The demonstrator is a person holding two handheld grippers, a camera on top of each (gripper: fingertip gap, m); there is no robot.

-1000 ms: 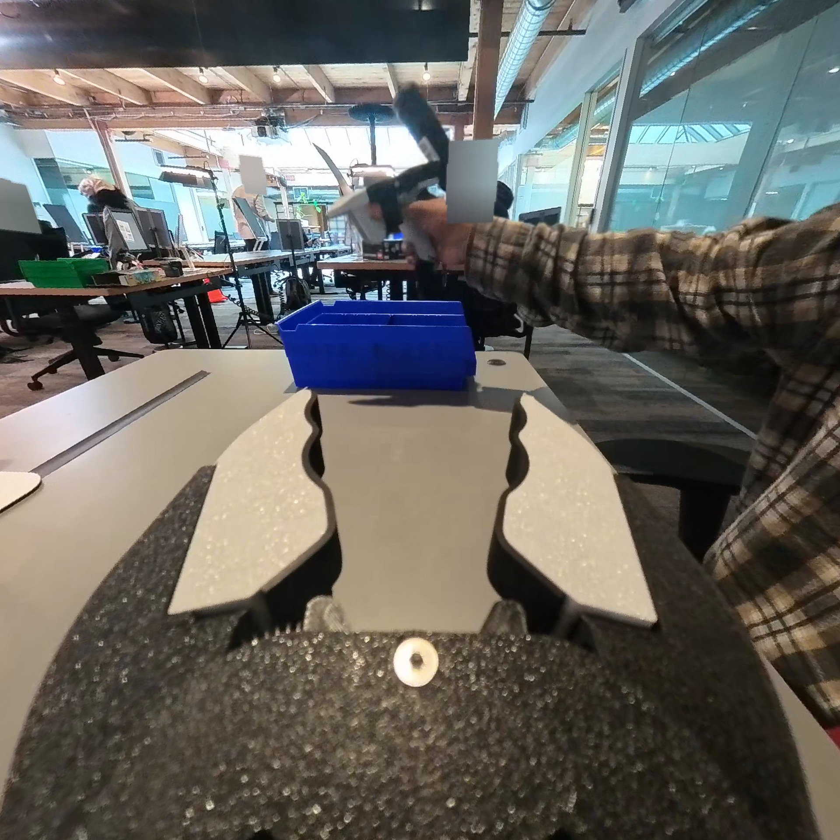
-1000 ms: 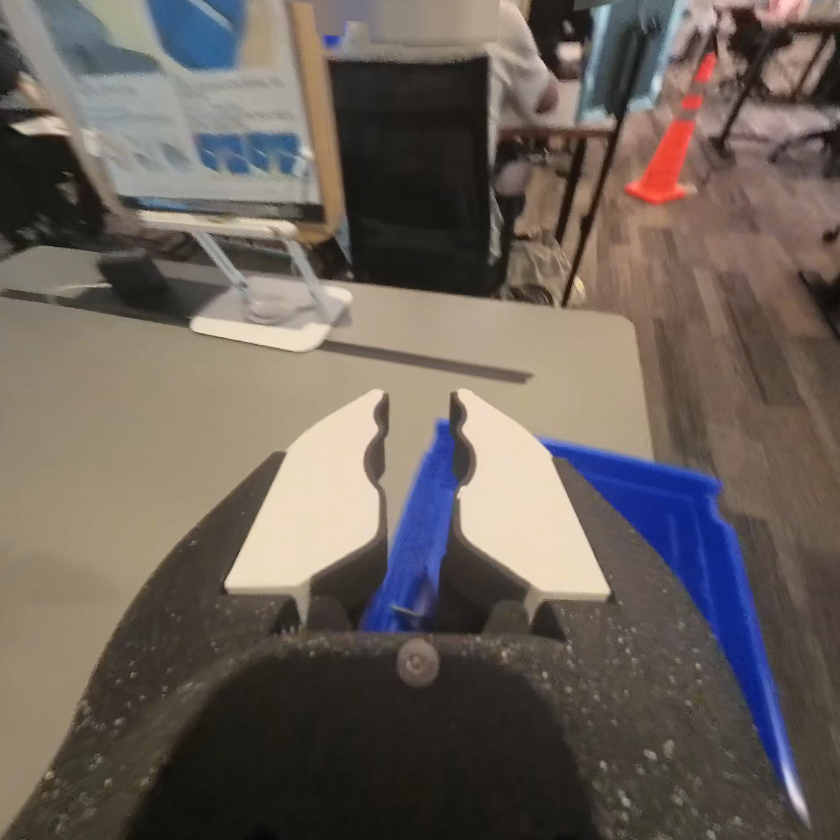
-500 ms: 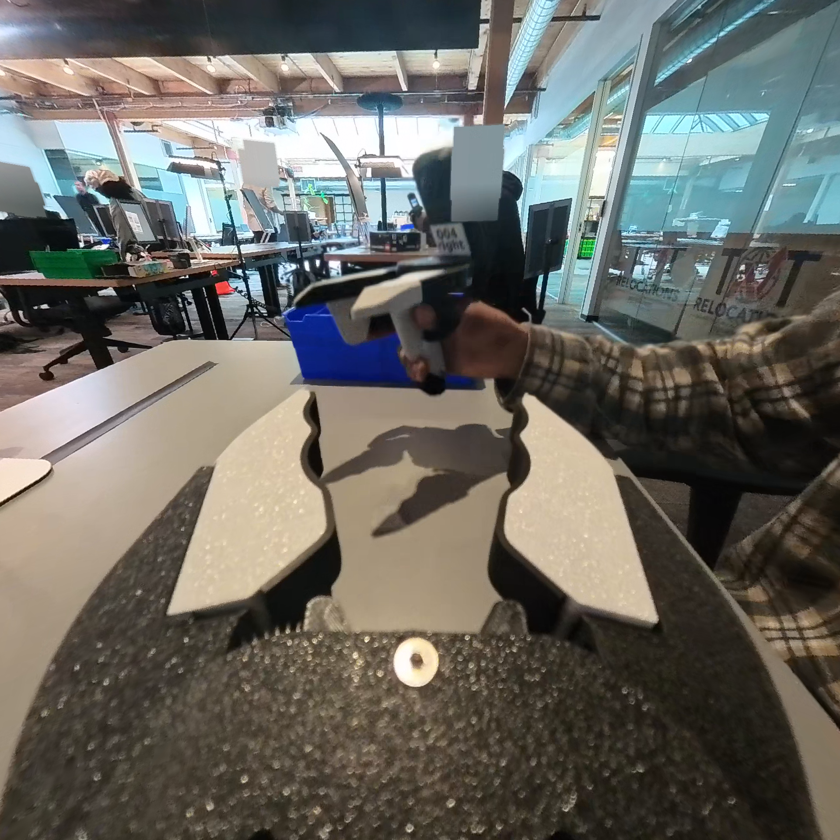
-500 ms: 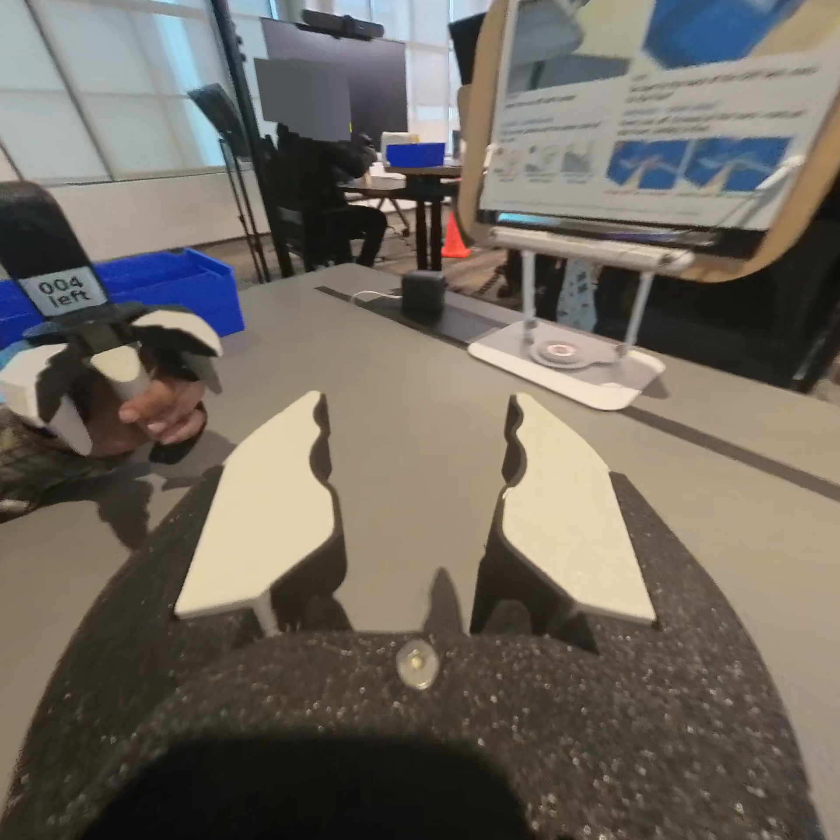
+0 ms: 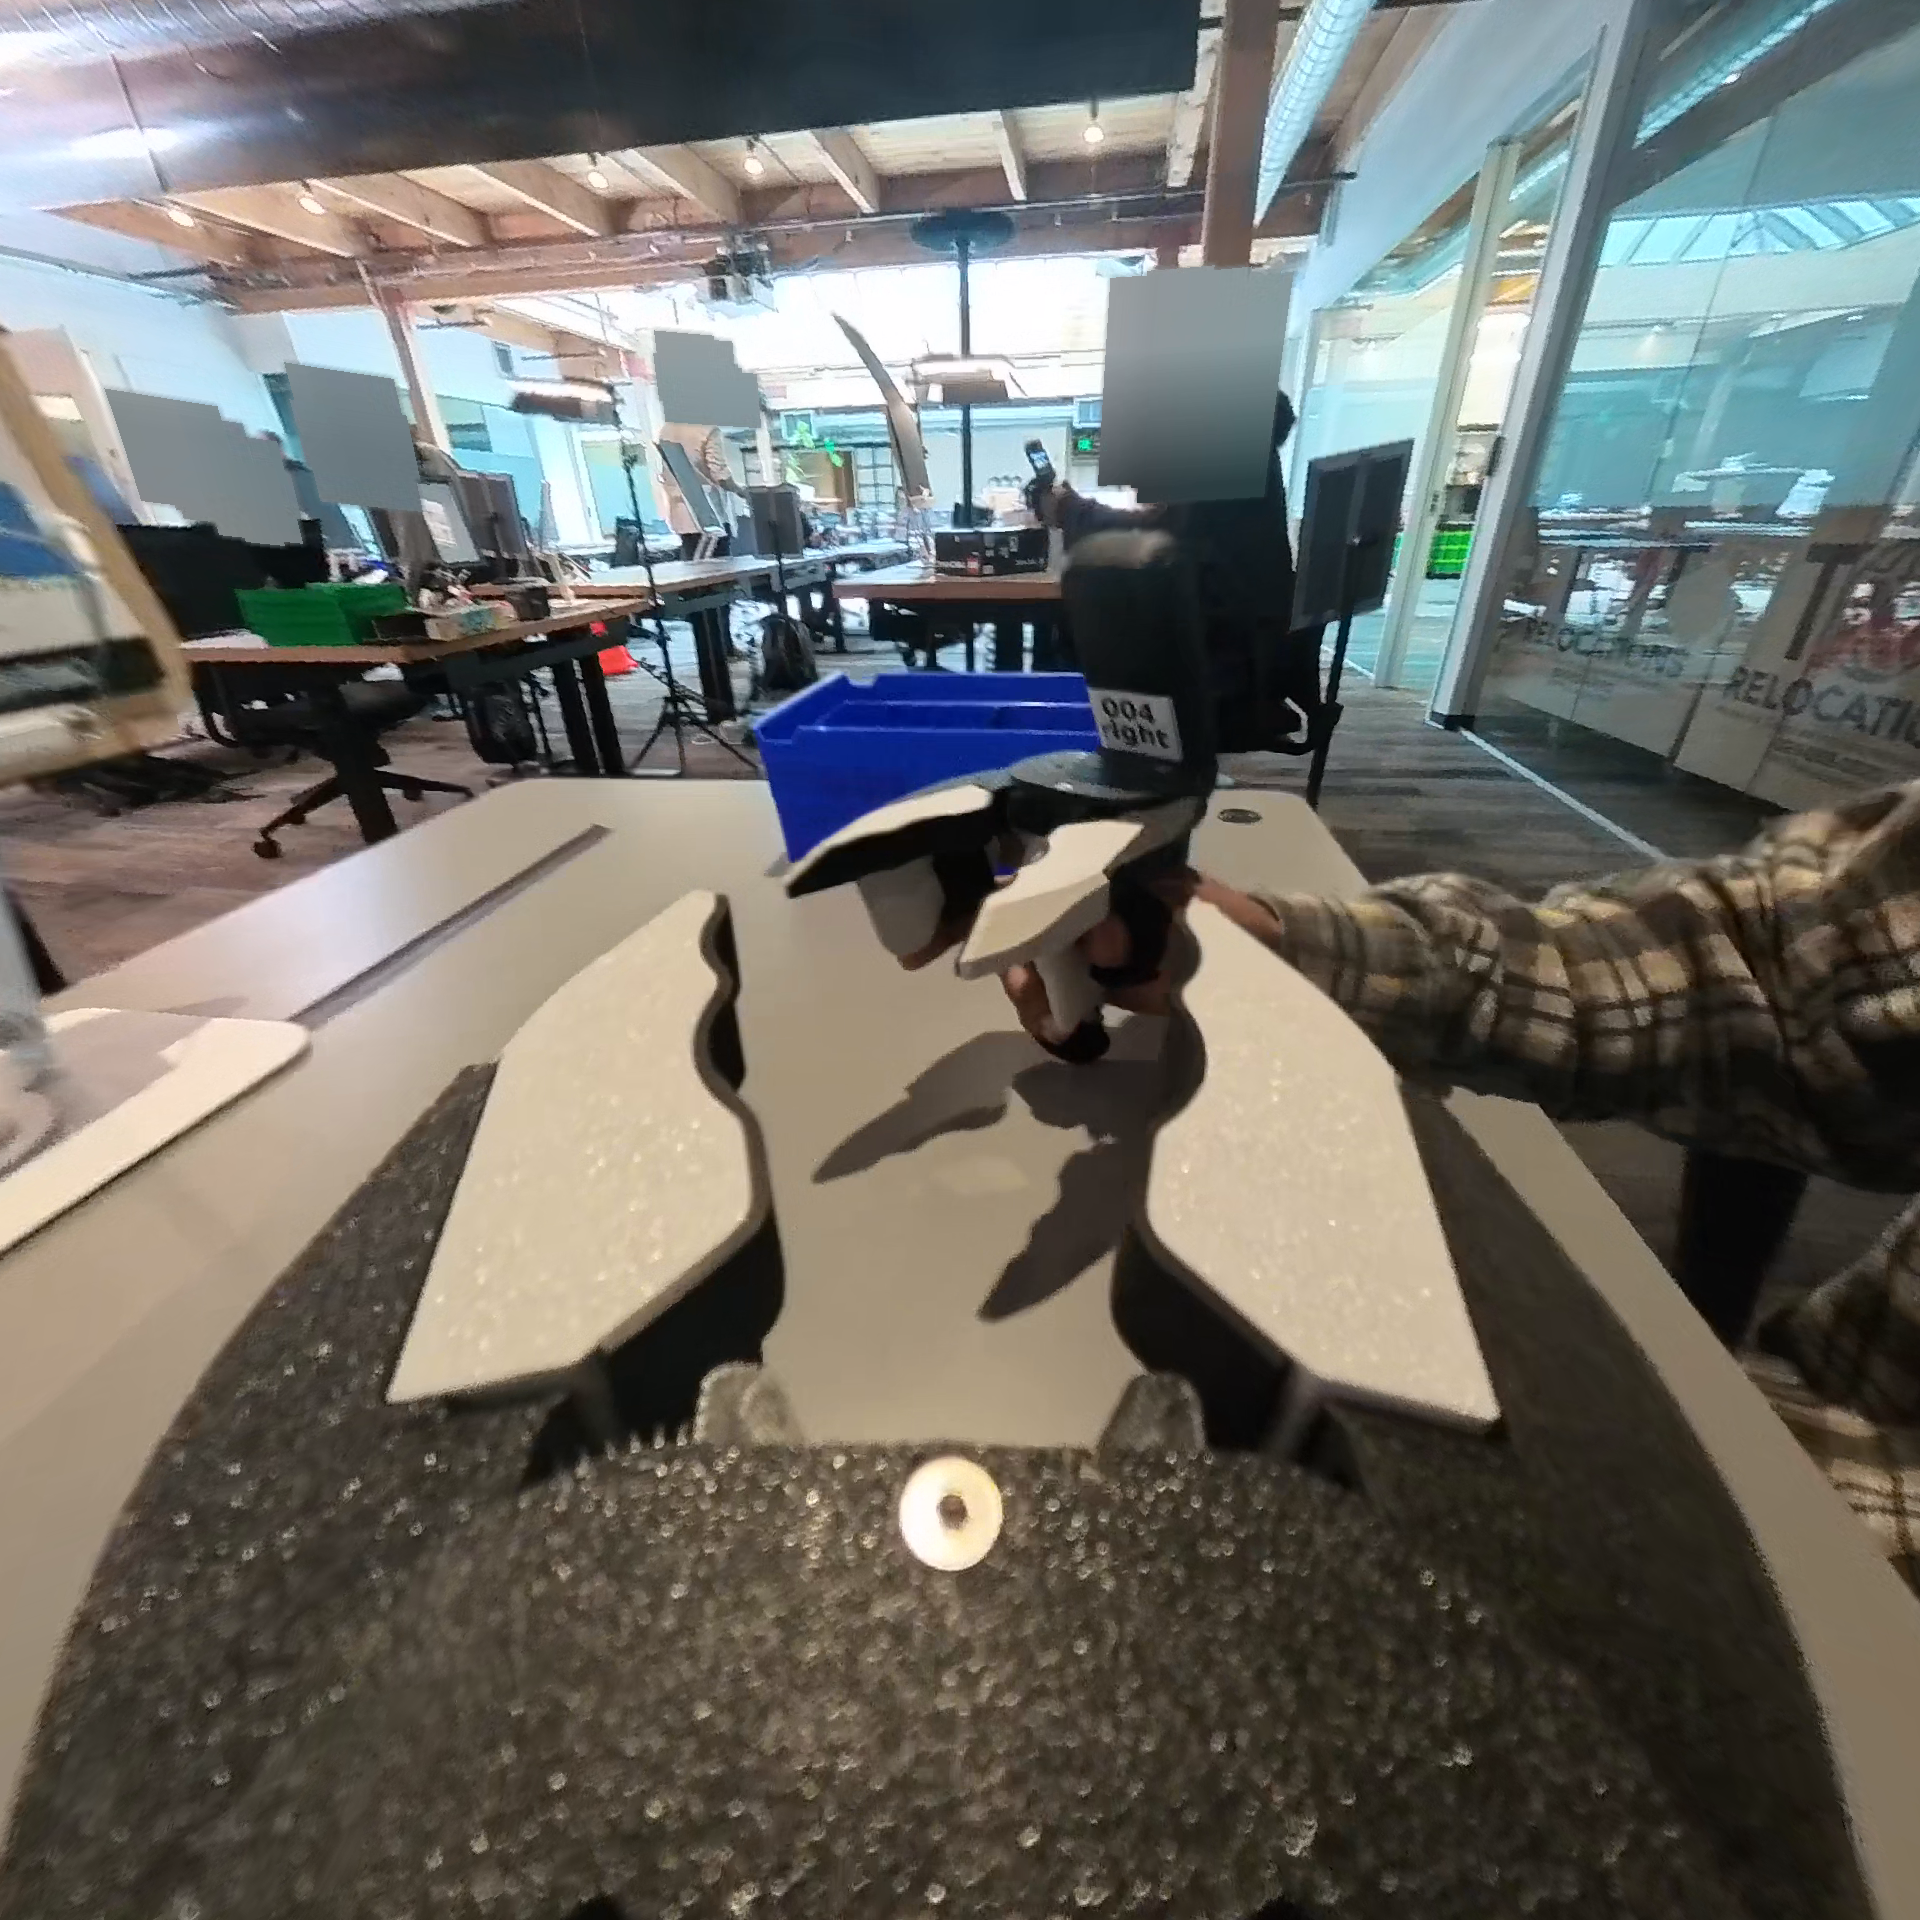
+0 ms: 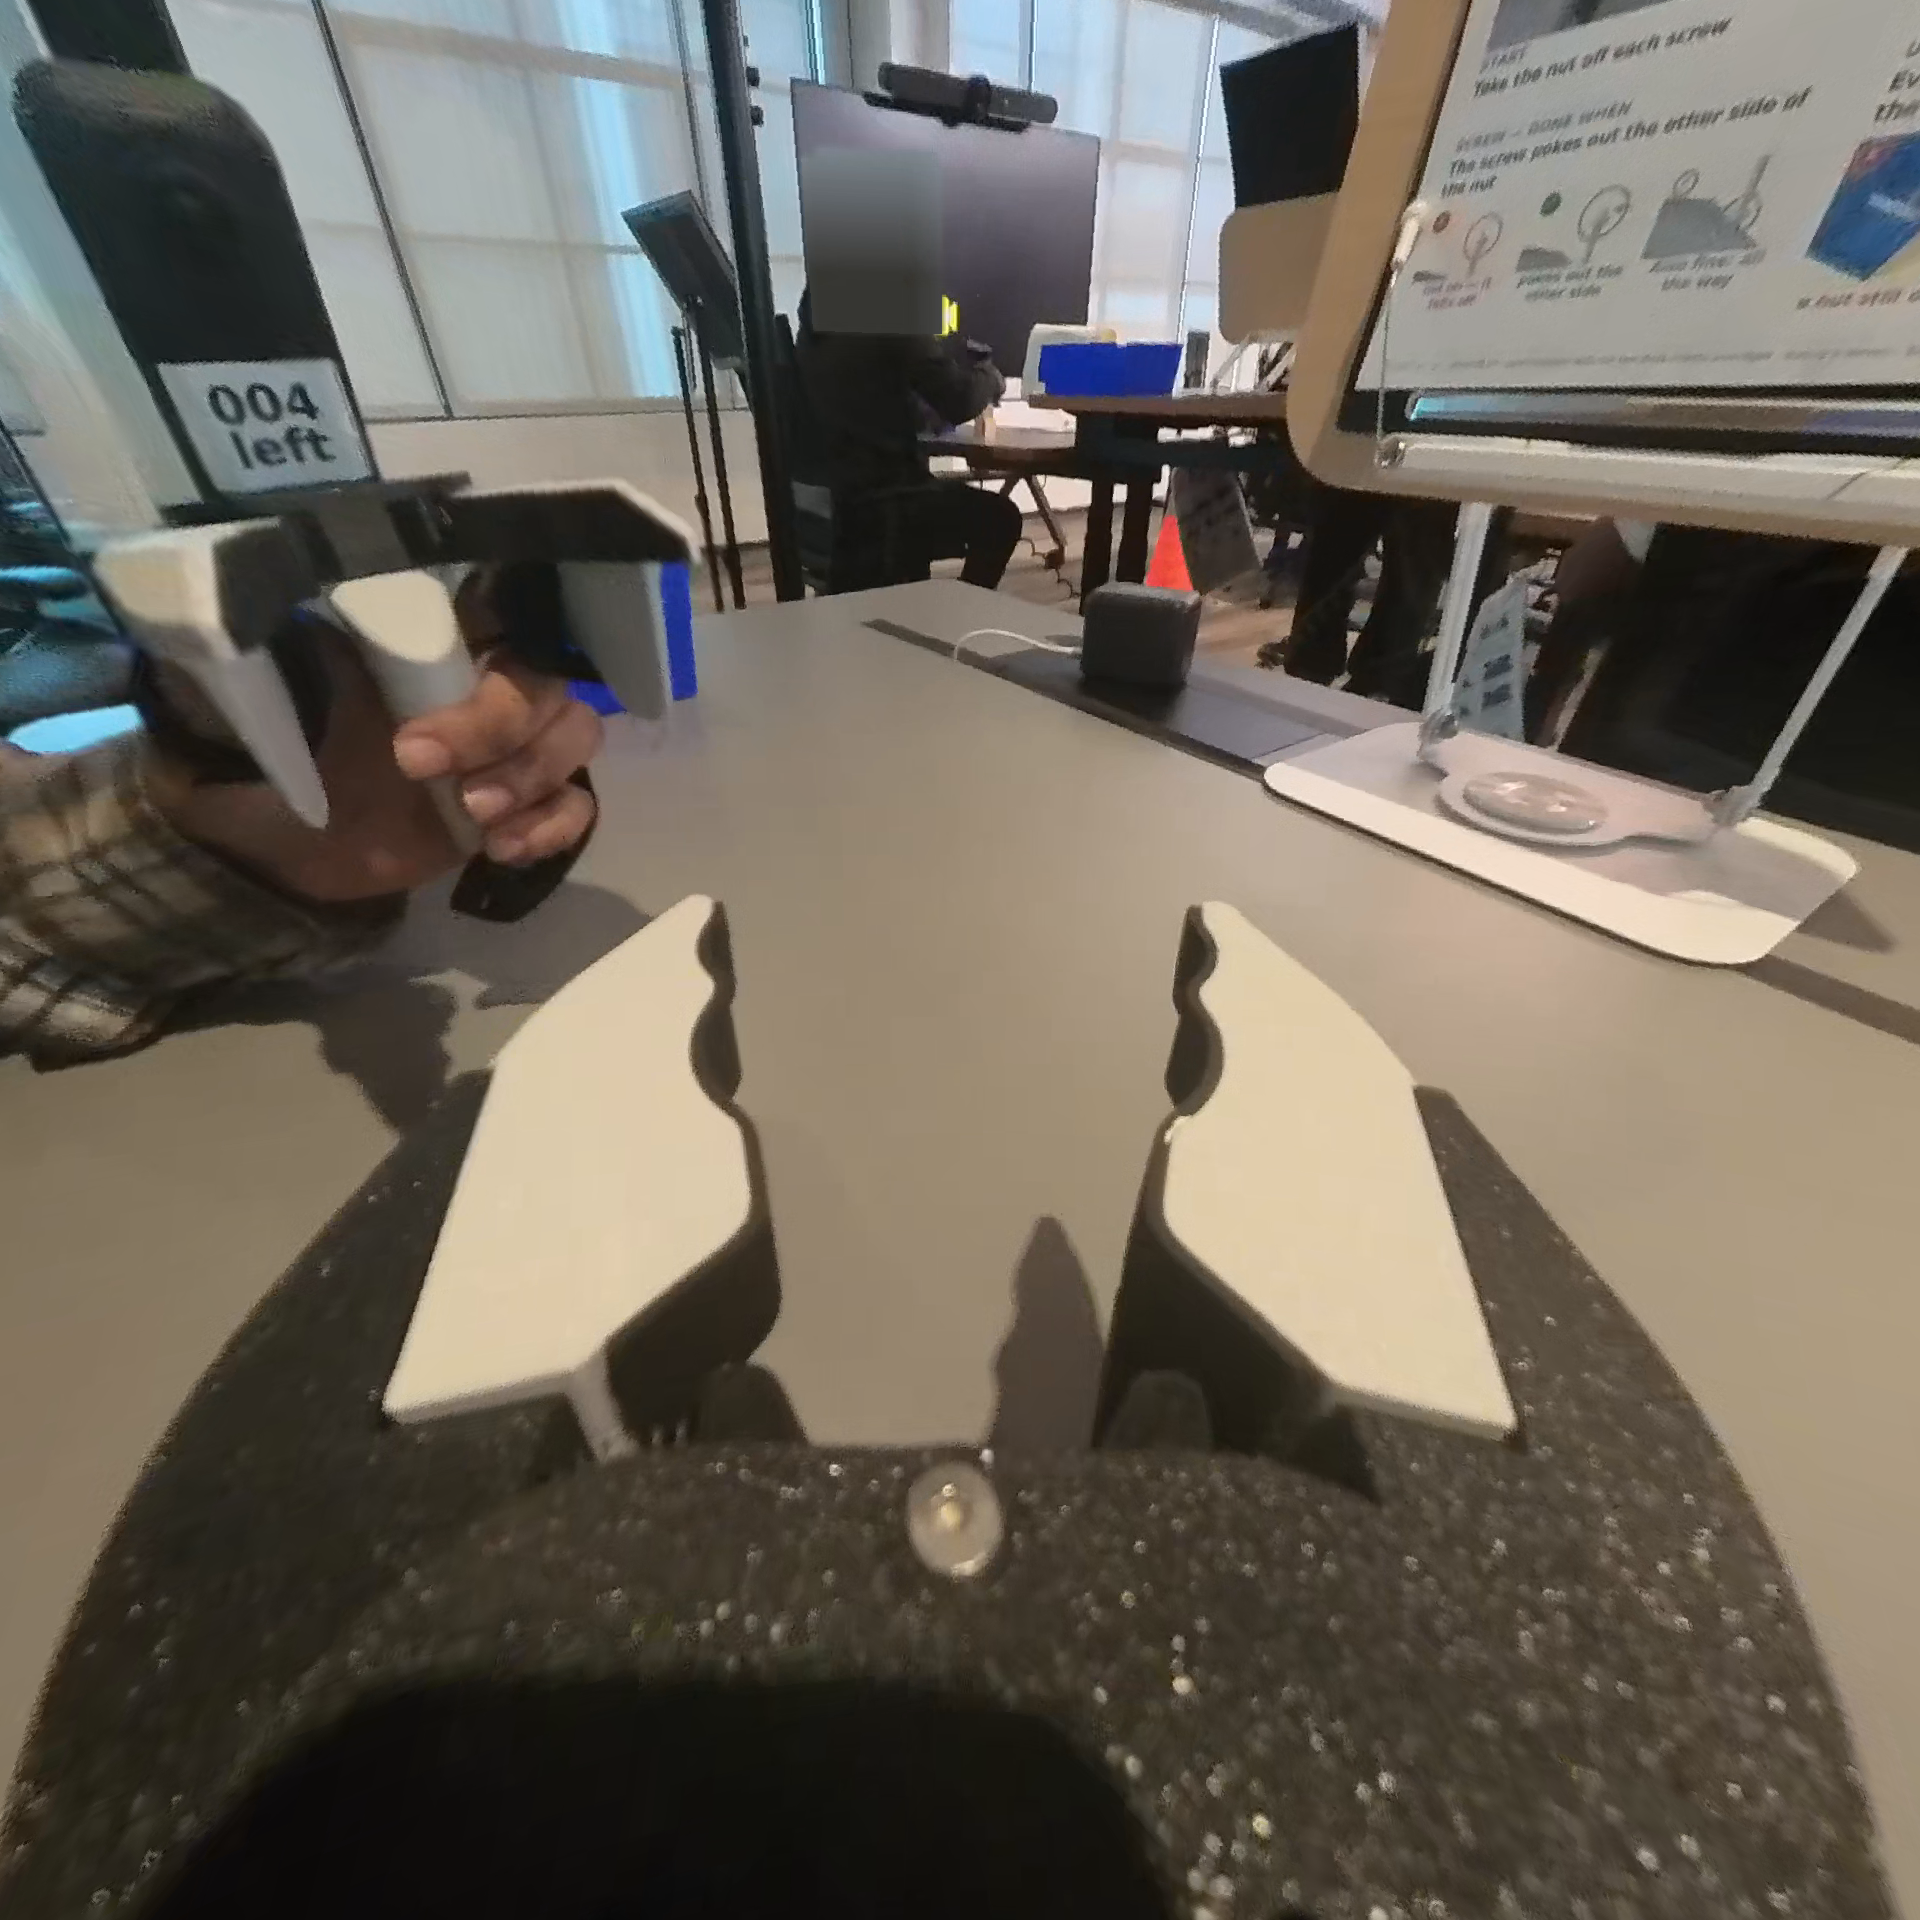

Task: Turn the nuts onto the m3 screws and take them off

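No screws or nuts show in either view. A blue bin (image 5: 914, 748) stands at the far end of the grey table (image 5: 883, 1247); its inside is hidden. My left gripper (image 5: 956, 925) is open and empty, low over the table, pointing at the bin. My right gripper (image 6: 954, 920) is open and empty over bare table. In the left wrist view the right gripper (image 5: 878, 925) is held by a hand just in front of the bin, with its jaws apart. In the right wrist view the left gripper (image 6: 473, 758) is at the left, with a strip of the blue bin (image 6: 681, 644) behind it.
A stand with a printed sheet (image 6: 1621, 208) sits on a white base (image 6: 1558, 842) at the right. A black cube (image 6: 1140, 644) sits on a dark strip in the table. A plaid sleeve (image 5: 1610, 997) reaches in from the right. The table's right edge is near. My right tips are roughly 35 centimeters from the white base (image 6: 1558, 842). It is also in sight in the left wrist view (image 5: 53, 1122).
The right gripper came down from above the bin, turned to face across the table and opened wide. It now sits low in front of the bin. The left gripper stayed open.
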